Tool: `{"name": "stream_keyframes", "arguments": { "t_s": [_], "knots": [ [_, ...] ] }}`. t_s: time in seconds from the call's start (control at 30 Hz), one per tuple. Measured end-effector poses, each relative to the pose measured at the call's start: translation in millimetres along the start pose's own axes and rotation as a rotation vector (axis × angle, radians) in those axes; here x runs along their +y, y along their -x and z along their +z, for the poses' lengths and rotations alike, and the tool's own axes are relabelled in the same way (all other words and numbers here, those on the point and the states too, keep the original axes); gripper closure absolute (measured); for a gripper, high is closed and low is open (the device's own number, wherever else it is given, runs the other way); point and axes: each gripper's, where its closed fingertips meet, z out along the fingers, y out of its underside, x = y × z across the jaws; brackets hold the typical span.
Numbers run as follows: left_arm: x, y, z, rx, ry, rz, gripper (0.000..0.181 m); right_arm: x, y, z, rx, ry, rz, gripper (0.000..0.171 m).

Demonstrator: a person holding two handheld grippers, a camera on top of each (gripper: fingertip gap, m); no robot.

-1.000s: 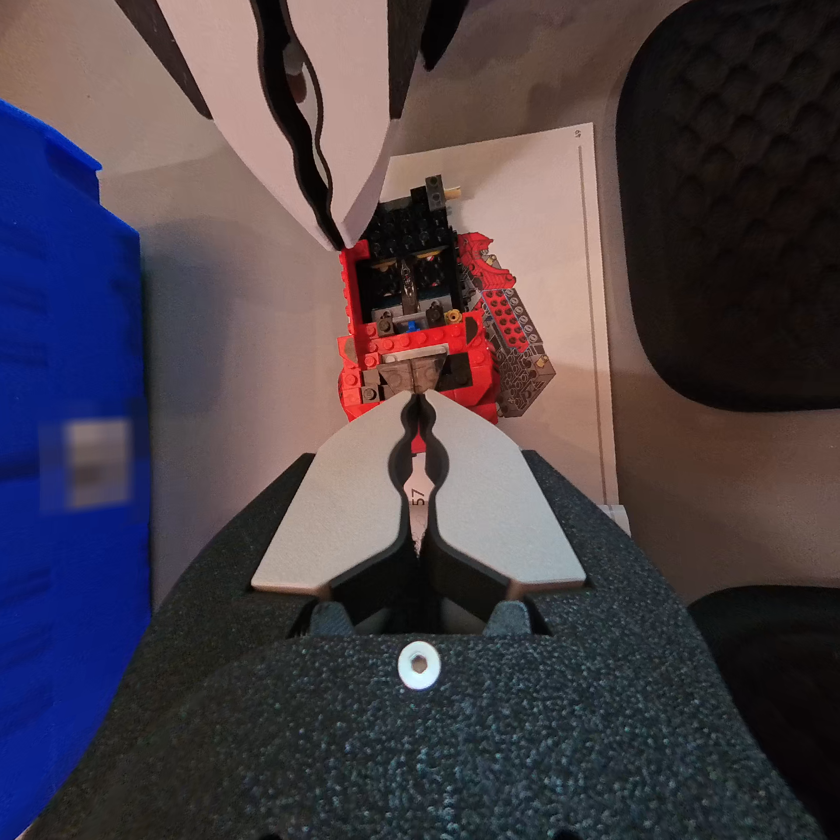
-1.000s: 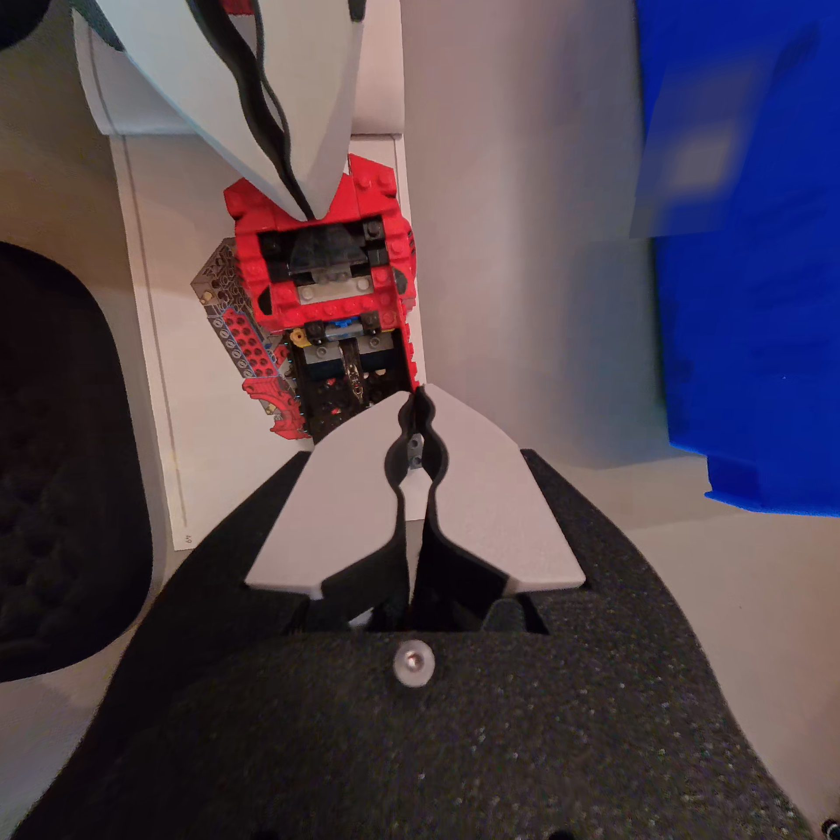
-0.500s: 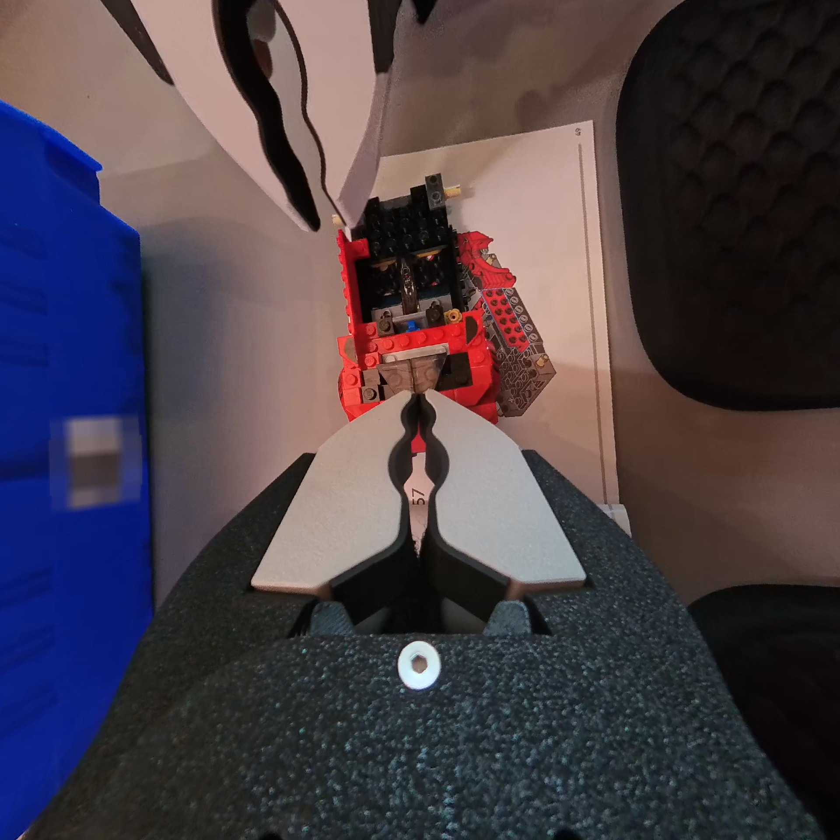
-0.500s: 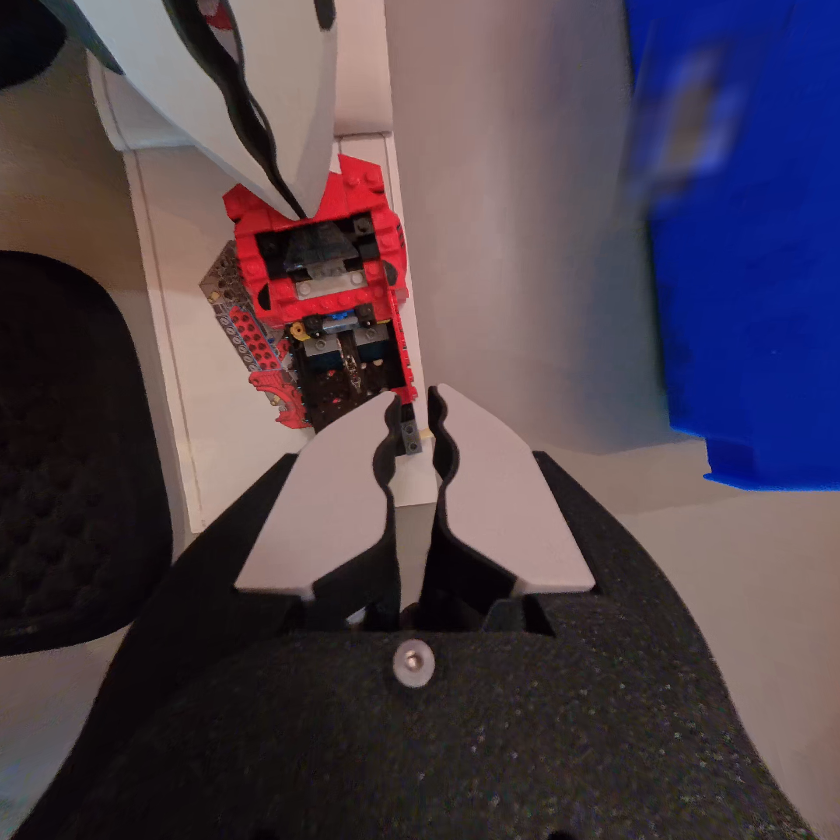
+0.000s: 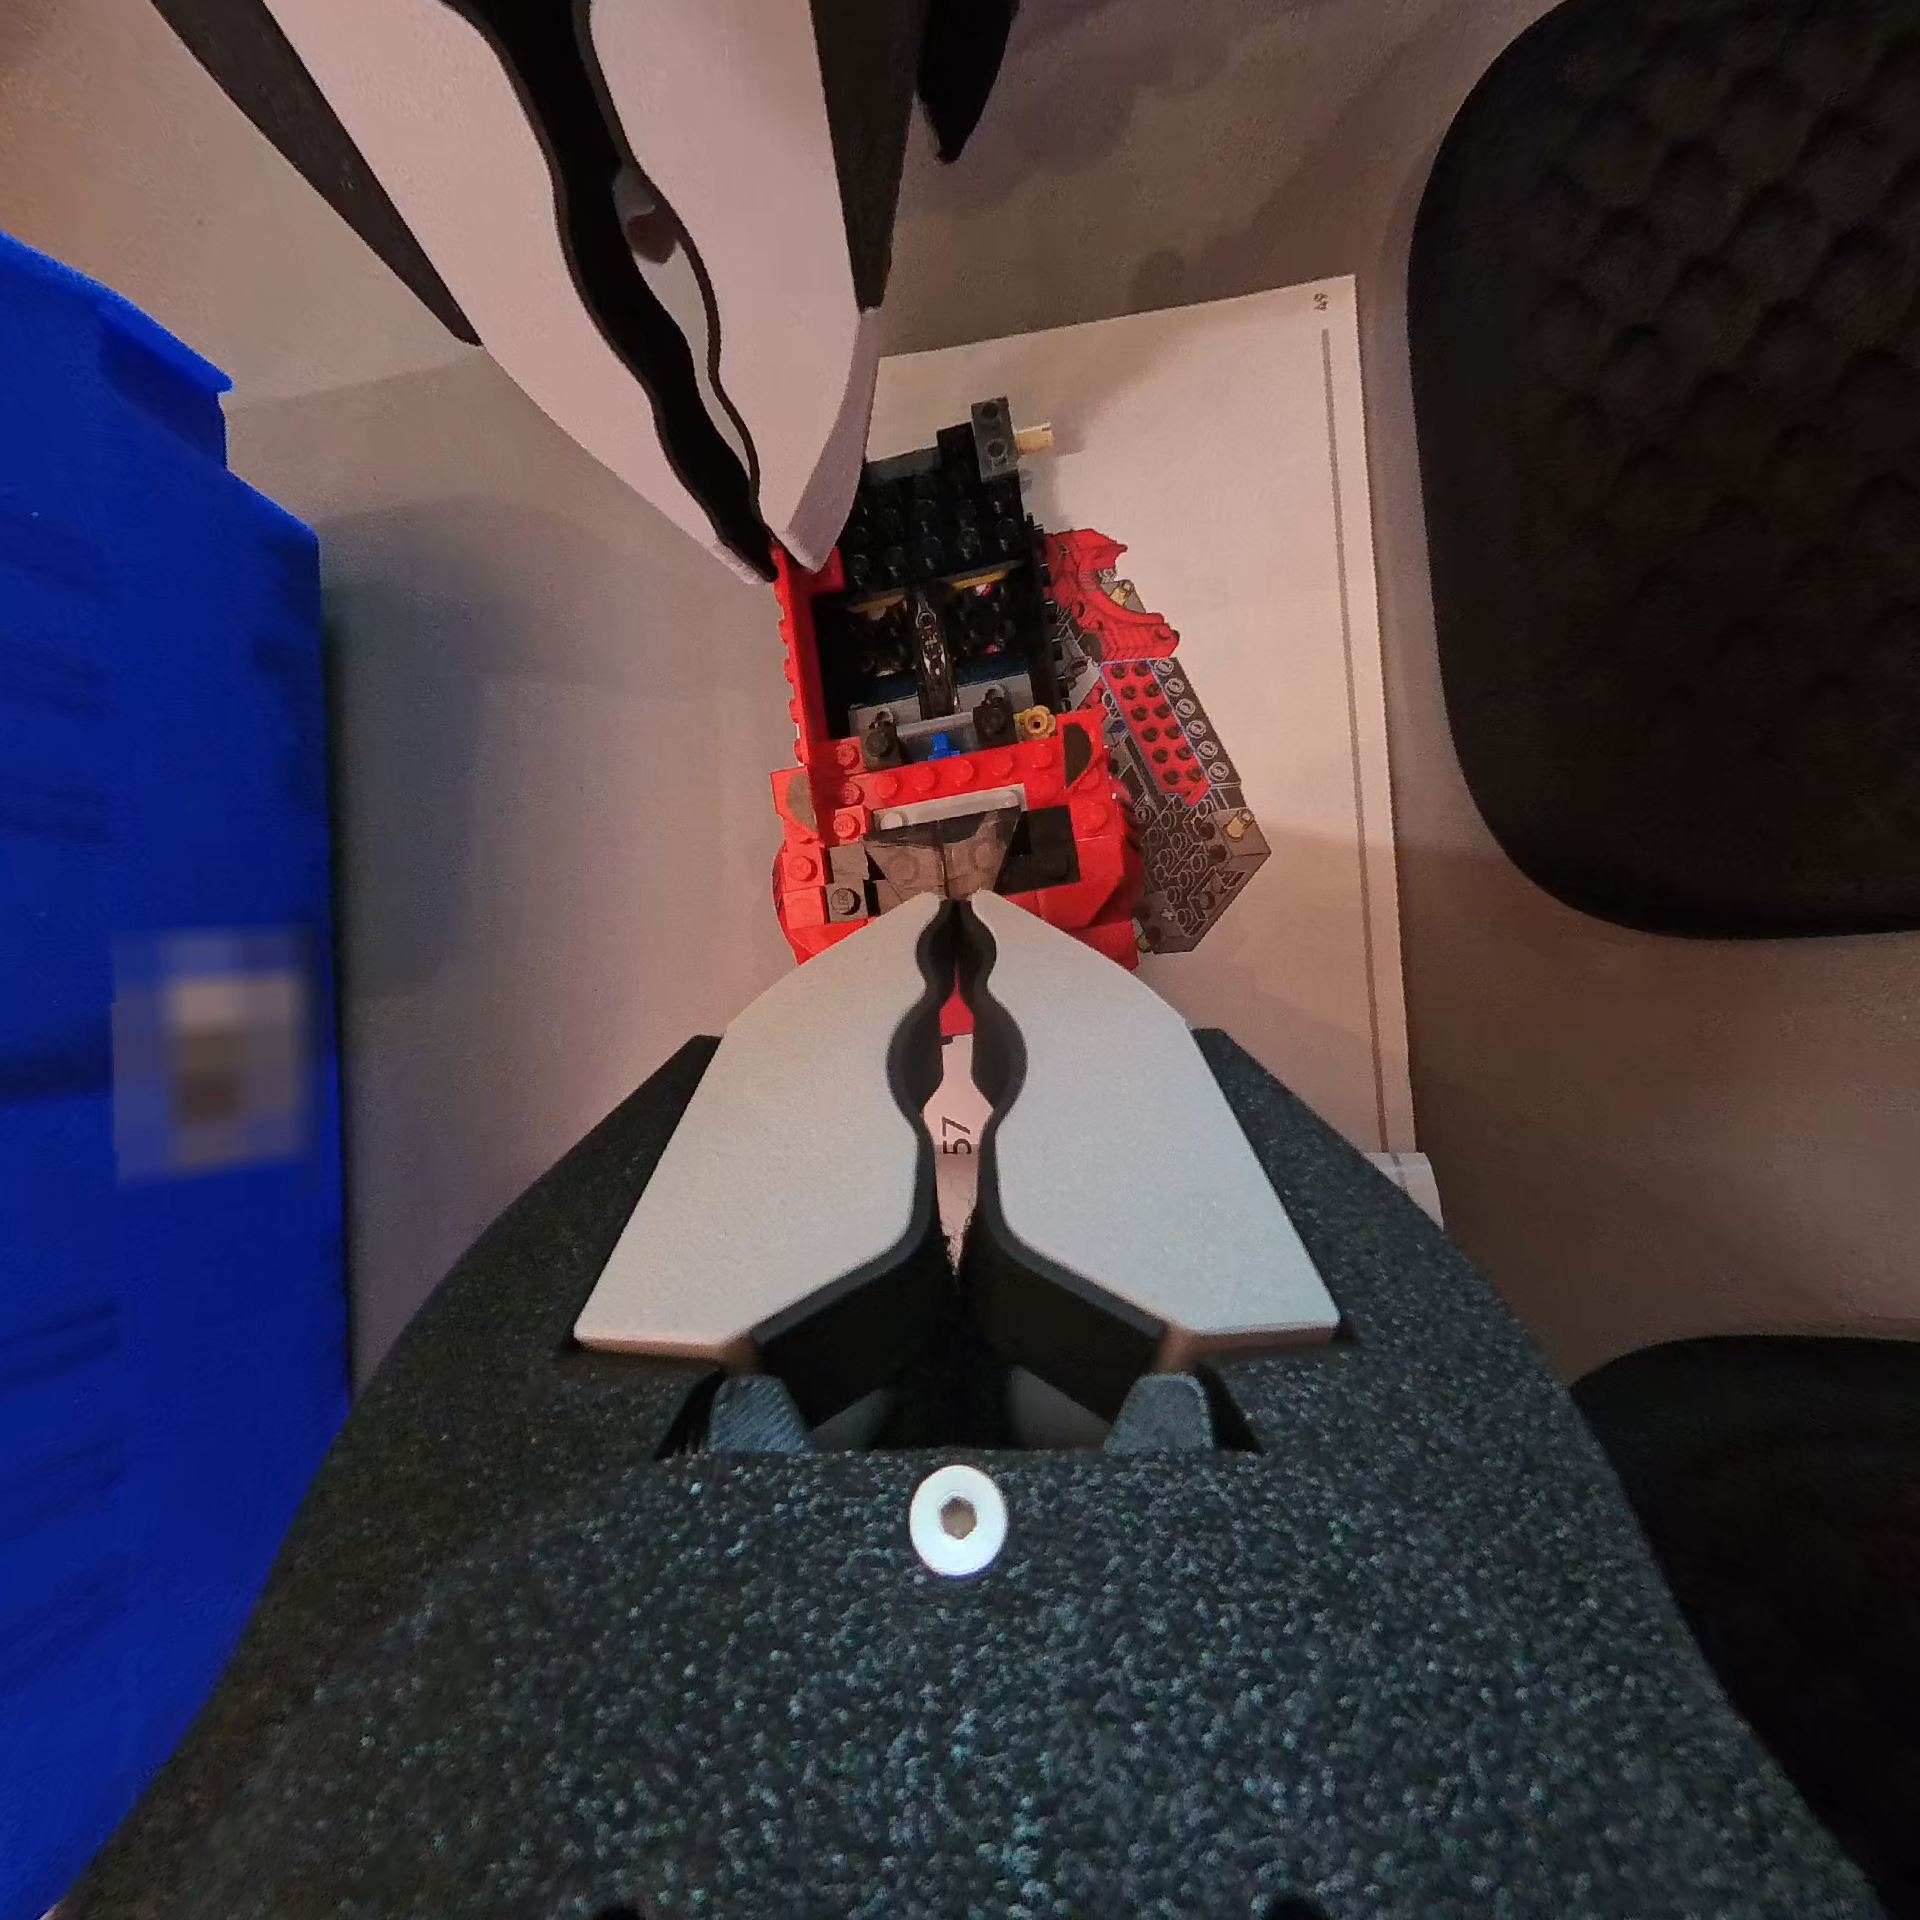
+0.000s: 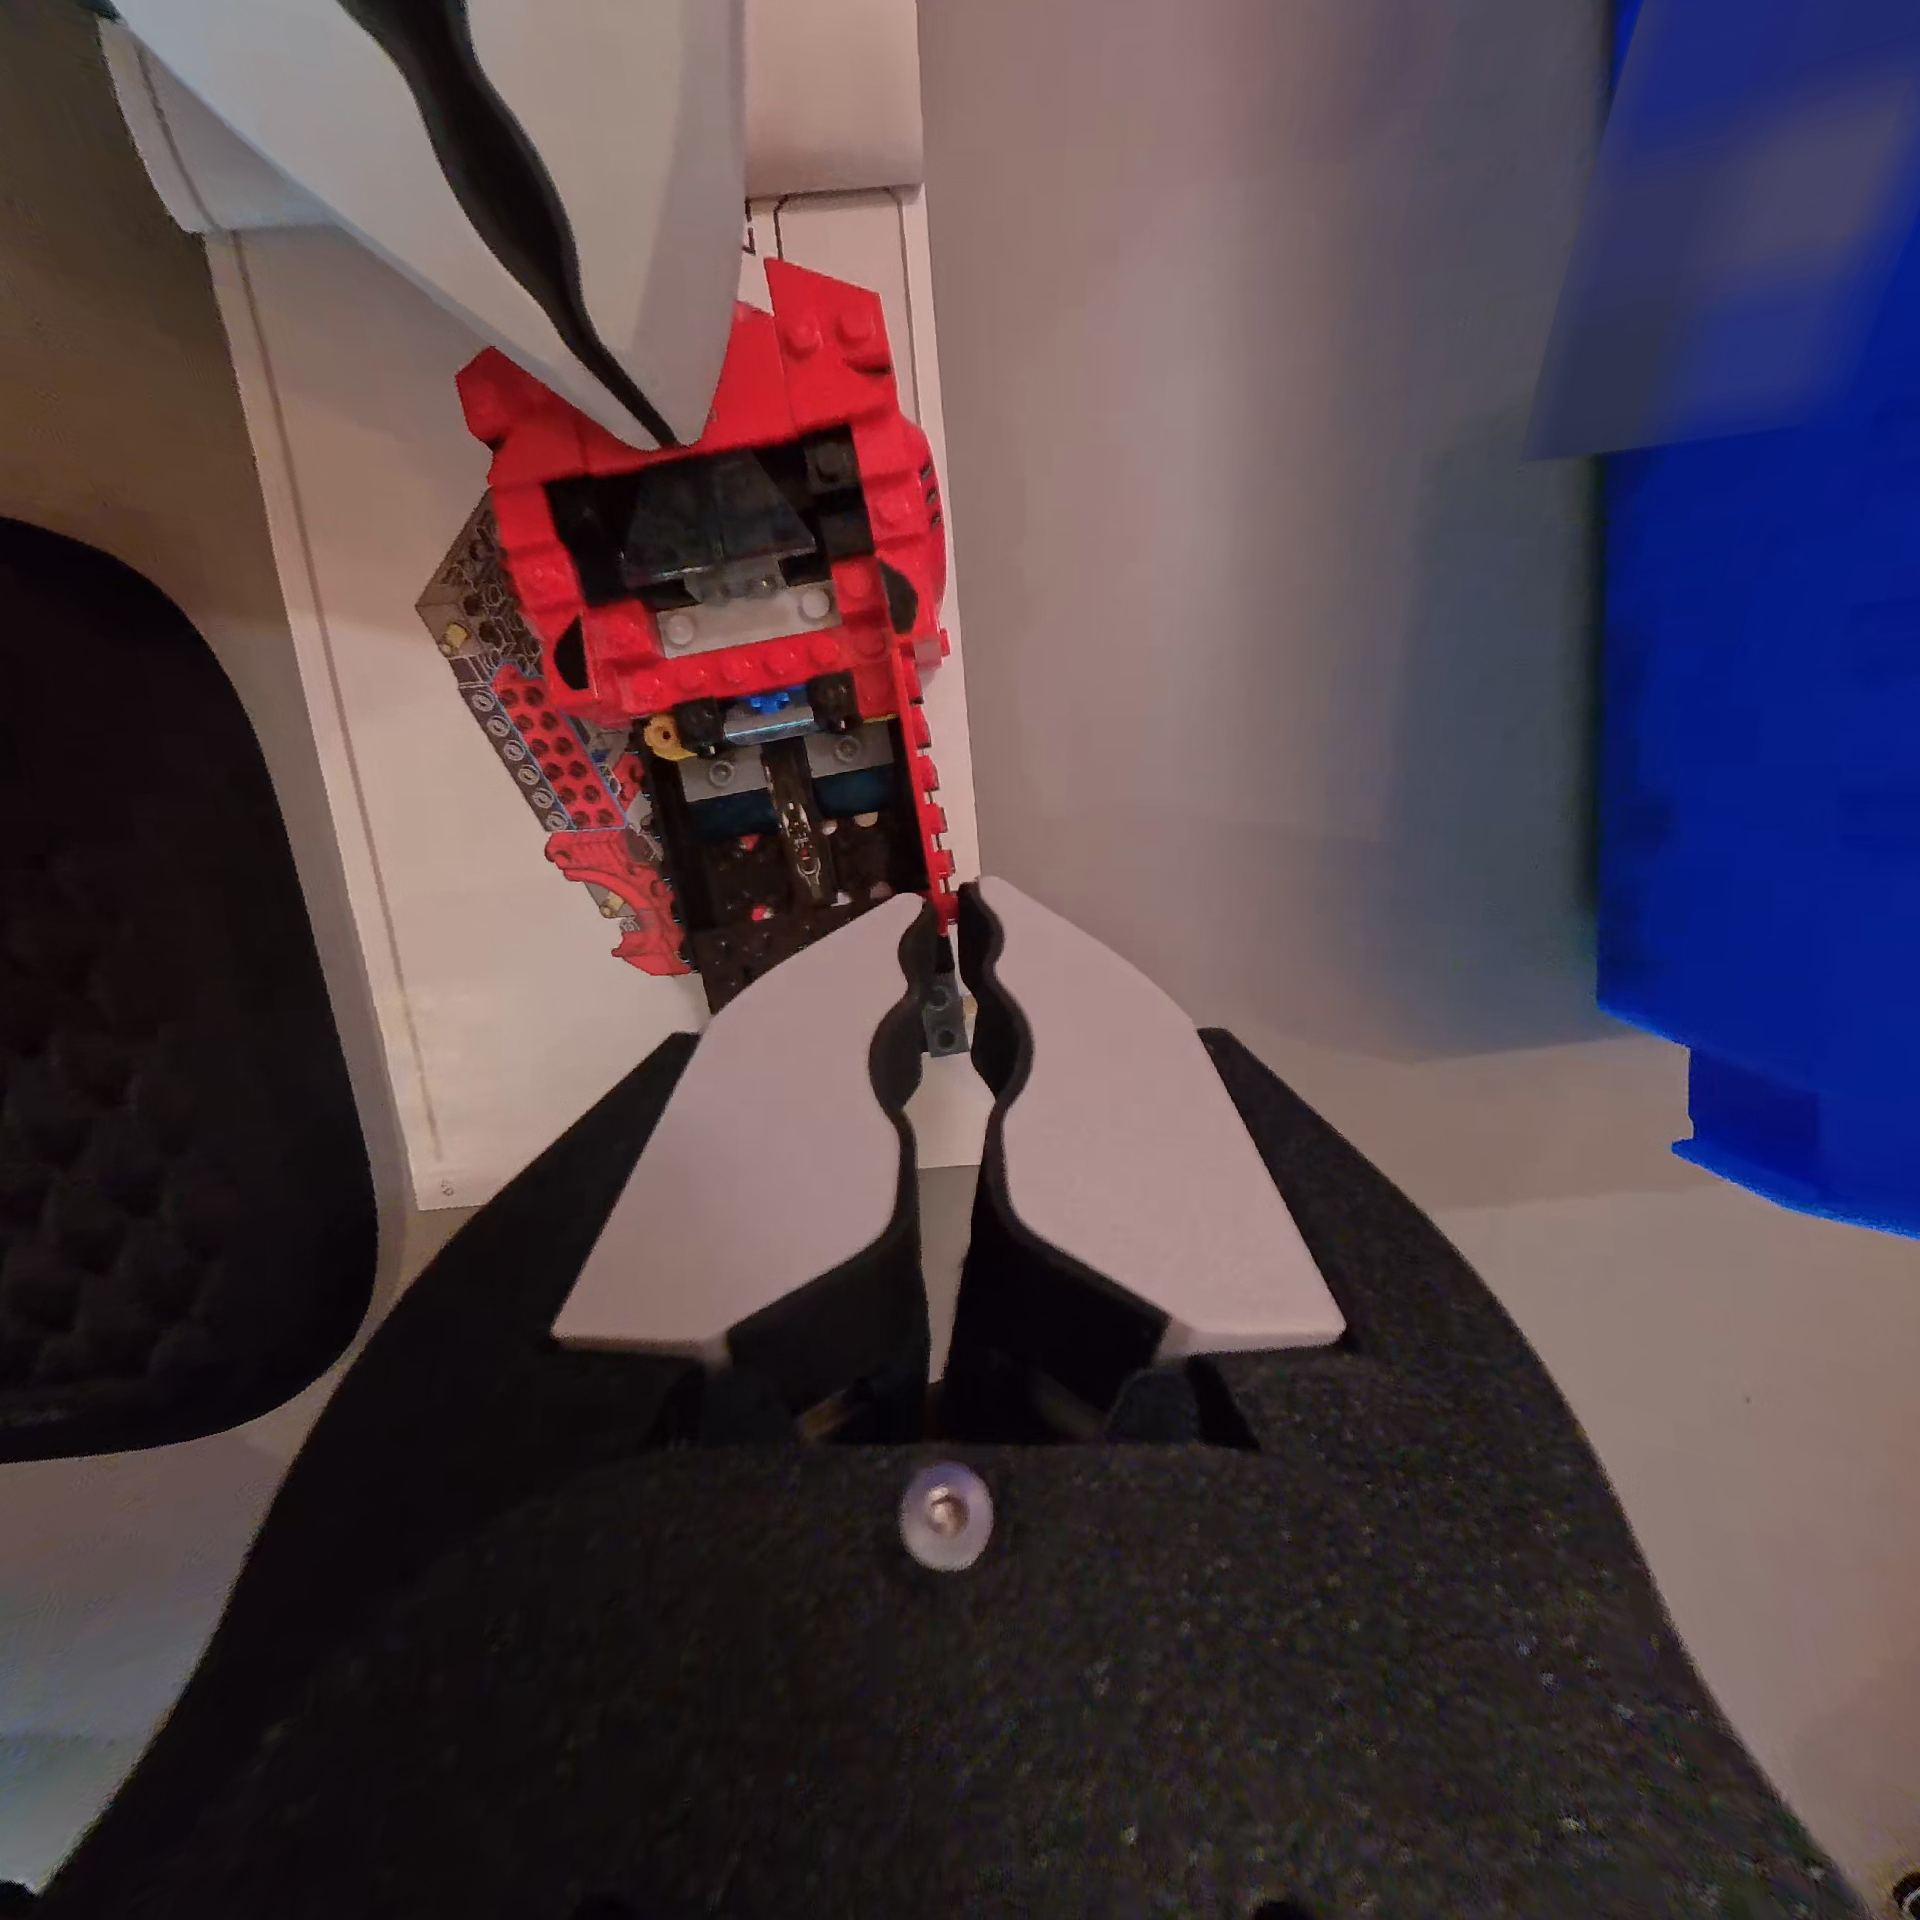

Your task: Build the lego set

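A red, black and grey lego model (image 5: 935, 790) lies on an open instruction booklet (image 5: 1226, 582). My left gripper (image 5: 951, 906) is shut, with its tips against the grey wedge at the model's near end. It enters the right wrist view (image 6: 665, 436) from the top. My right gripper (image 6: 940, 902) is closed on the model's thin red side wall (image 6: 914, 748) at the back corner. A dark grey brick (image 6: 942, 1023) shows in the hollow between its fingers. In the left wrist view the right gripper (image 5: 795, 556) reaches down onto that wall (image 5: 798, 665).
A blue bin (image 5: 156, 831) stands close beside the model, and shows on the right in the right wrist view (image 6: 1766, 727). Black dimpled foam pads (image 5: 1662, 468) lie on the other side of the booklet (image 6: 343, 727). My hands' fingertips stand some 8 centimeters from each other.
My right gripper let go of the dark grey brick at the model's back, opened, shifted sideways and closed on the red side wall. The left gripper has not moved.
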Motion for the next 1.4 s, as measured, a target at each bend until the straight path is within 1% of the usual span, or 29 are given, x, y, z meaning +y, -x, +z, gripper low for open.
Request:
{"name": "stream_keyframes", "arguments": {
  "t_s": [0.53, 0.67, 0.87, 1.07, 1.2, 1.3, 1.37, 1.4],
  "knots": [
    [-0.2, -0.1, 0.0, 0.000, 0.000, 0.002, 0.181, 1.4, 1.5, 0.8, 0.038, -0.002, -0.027, 0.168],
    [-0.2, -0.1, 0.0, 0.001, -0.001, 0.003, 0.181, 1.6, 1.7, 1.1, 0.029, -0.004, -0.005, 0.167],
    [-0.3, -0.1, 0.0, -0.001, -0.003, 0.003, 0.181, 2.1, 1.8, 1.4, 0.002, 0.042, 0.013, 0.167],
    [-0.3, -0.1, 0.1, -0.002, -0.009, 0.004, 0.181, 2.5, 1.9, 1.6, 0.022, 0.085, 0.005, 0.167],
    [-0.3, -0.1, 0.1, -0.002, -0.008, 0.005, 0.181, 2.3, 1.7, 1.5, 0.034, 0.091, 0.003, 0.167],
    [-0.2, 0.0, 0.2, -0.004, -0.001, 0.006, 0.181, 0.6, 0.8, 0.7, 0.004, 0.076, 0.018, 0.167],
    [-0.2, 0.0, 0.3, -0.005, -0.001, 0.005, 0.181, -0.8, 3.2, -1.5, -0.042, 0.055, 0.039, 0.157],
    [-0.1, 0.1, 0.3, -0.004, 0.000, 0.005, 0.181, -2.4, 0.4, -3.8, -0.033, 0.034, 0.049, 0.156]
  ]
}}
